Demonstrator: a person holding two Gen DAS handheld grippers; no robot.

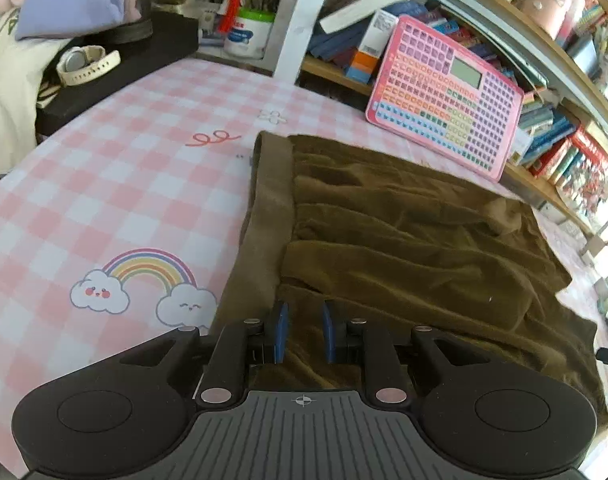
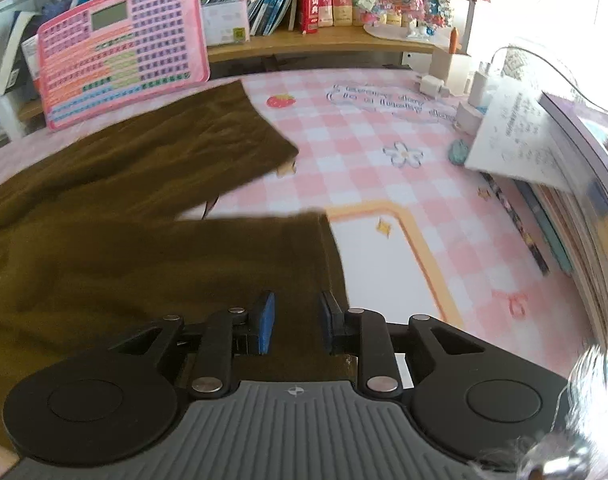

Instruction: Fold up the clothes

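Note:
Dark olive-brown trousers [image 1: 403, 240] lie spread on a pink checked mat [image 1: 124, 184]. Their waistband [image 1: 270, 200] runs along the left side in the left wrist view. My left gripper [image 1: 305, 332] hovers over the near end of the waistband, its blue pads [image 1: 282, 332] a small gap apart with fabric showing beneath the gap. In the right wrist view the two trouser legs [image 2: 124, 220] fan out, the far leg [image 2: 244, 132] ending near a strawberry print. My right gripper [image 2: 297, 320] sits over the near leg's hem [image 2: 323, 240], jaws slightly apart, pads not pressing the cloth.
A pink toy keyboard tablet [image 1: 443, 92] leans against the shelf behind the trousers. A white watch [image 1: 84, 64] rests on a black box at the back left. A stack of books and papers [image 2: 543, 140] lines the mat's right side, with chargers [image 2: 431, 84] behind it.

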